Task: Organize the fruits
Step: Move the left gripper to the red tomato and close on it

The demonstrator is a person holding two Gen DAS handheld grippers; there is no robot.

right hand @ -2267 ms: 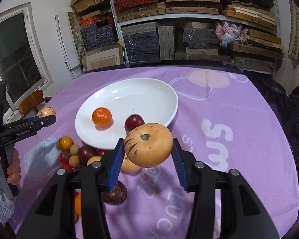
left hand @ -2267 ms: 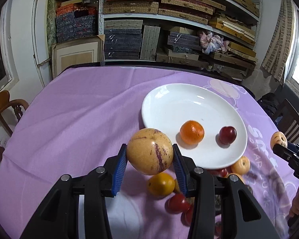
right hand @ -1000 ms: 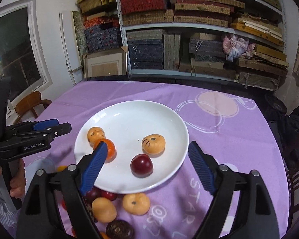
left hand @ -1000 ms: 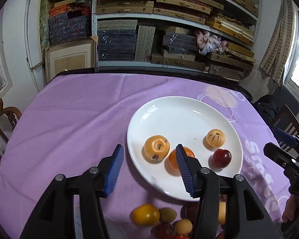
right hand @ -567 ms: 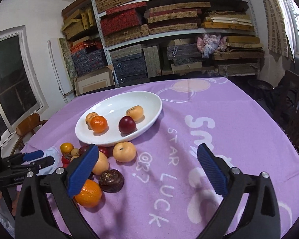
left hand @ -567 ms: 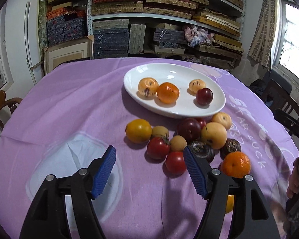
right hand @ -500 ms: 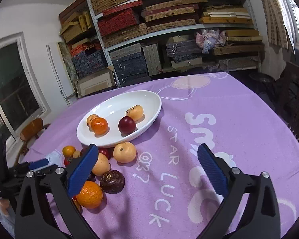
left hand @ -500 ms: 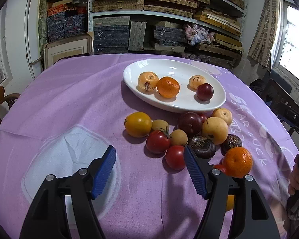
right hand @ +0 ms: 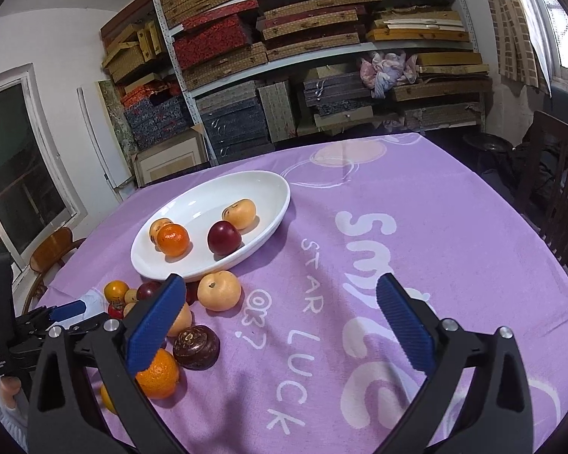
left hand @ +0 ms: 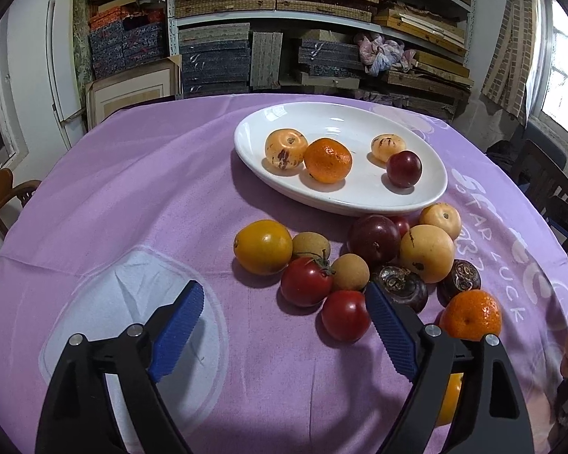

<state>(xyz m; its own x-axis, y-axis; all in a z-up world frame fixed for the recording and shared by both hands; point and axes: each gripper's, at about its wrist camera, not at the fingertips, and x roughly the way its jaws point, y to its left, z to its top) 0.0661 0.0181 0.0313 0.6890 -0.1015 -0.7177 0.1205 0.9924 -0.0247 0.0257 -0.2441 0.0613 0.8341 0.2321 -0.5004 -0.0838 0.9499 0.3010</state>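
Note:
A white oval plate (left hand: 431, 193) (right hand: 276, 196) on the purple cloth holds two speckled yellow fruits (left hand: 286, 148), an orange (left hand: 328, 160) and a dark red plum (left hand: 404, 168). In front of it lies a pile of loose fruit: a yellow-orange one (left hand: 262, 246), red tomatoes (left hand: 306, 282), a dark plum (left hand: 373, 238), a mandarin (left hand: 472, 314). My left gripper (left hand: 282, 323) hovers just before the pile, jaws opening, nothing between them. My right gripper (right hand: 278, 319) stands open and empty over the cloth, right of the pile's brown fruit (right hand: 195, 347).
Shelves stacked with boxes (left hand: 284, 38) fill the back wall. Wooden chairs (right hand: 560, 196) stand at the table's right and left edges. A person's hand (right hand: 7, 389) holds the left gripper's handle at the right wrist view's lower left. The cloth bears white lettering (right hand: 363, 234).
Both grippers have let their speckled fruits go onto the plate, drawn back toward the near side and sunk lower. Their jaws have spread wider.

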